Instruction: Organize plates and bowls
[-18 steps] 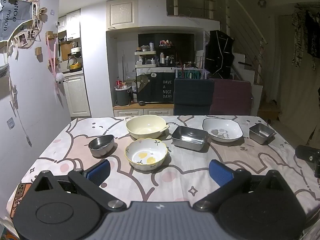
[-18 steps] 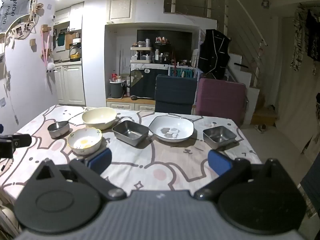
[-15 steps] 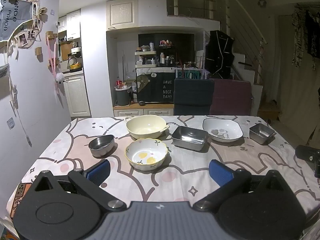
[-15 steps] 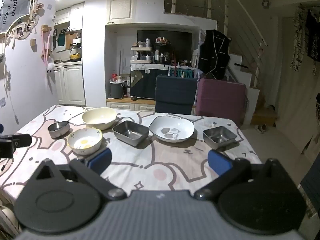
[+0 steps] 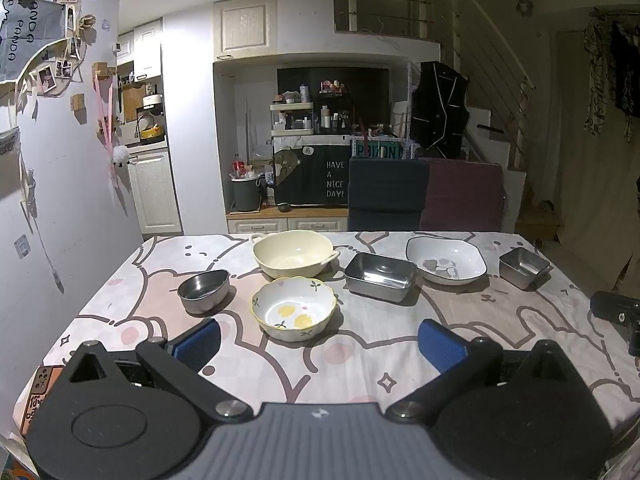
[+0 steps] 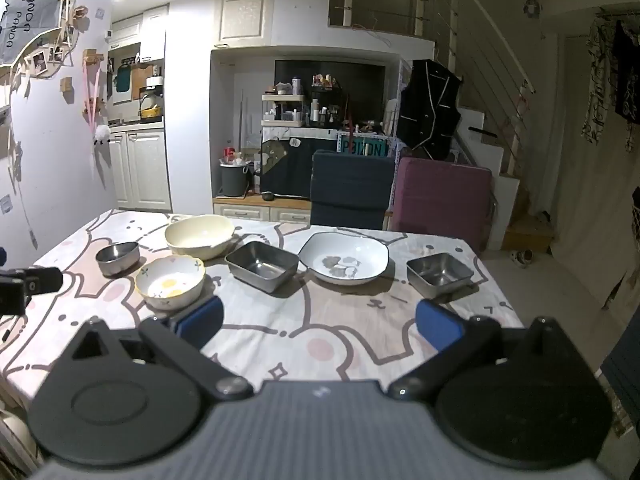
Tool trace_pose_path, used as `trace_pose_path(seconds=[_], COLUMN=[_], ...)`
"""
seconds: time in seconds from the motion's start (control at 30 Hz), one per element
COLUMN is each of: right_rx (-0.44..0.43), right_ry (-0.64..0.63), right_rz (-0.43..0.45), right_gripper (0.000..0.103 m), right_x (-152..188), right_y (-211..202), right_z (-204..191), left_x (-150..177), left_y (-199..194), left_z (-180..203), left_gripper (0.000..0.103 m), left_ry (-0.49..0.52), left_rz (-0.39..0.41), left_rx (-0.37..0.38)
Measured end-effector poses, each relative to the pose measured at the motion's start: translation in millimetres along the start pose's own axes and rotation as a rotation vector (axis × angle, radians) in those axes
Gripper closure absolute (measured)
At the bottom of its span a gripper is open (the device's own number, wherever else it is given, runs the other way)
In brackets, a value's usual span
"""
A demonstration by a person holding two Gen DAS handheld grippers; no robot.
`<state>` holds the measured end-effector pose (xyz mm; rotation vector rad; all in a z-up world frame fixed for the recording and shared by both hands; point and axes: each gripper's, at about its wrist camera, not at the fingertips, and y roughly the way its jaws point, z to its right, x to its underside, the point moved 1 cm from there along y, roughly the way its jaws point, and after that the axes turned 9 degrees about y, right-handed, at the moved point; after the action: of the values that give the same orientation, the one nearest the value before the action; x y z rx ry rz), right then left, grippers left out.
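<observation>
Bowls and steel trays apparently sit empty; both tools gape wide, holding nothing.

Left wrist view: from the near edge of the cartoon-print tablecloth, tilted slightly down, facing the kitchen alcove. Right wrist view: same heading, set further right. Both share the row of dishes (the scalloped lemon-print ceramic bowl sits nearest in each).

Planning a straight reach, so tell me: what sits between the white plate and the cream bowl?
A steel tray sits between the plate and bowl, clearest in the right wrist view.
</observation>
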<state>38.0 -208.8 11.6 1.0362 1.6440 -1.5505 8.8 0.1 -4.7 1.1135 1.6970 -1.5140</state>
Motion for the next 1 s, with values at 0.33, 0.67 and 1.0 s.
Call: trace_pose_path(seconds=[0.33,0.67,1.0], right_rx=[0.0,-0.001,0.001], right_ry=[0.0,-0.001,-0.008], right_rz=[-0.001,0.0,-0.01], right_gripper=[0.0,0.0,0.0], right_x=[0,0,1], right_y=[0,0,5], right_z=[0,0,2], left_x=[0,0,-4], left_y=[0,0,16], left_z=[0,0,2], left_gripper=[0.0,0.0,0.0], left_ry=[0.0,-0.001,0.0], left_rz=[0.001,0.001,-0.027], left_rx=[0.0,0.001,0.021])
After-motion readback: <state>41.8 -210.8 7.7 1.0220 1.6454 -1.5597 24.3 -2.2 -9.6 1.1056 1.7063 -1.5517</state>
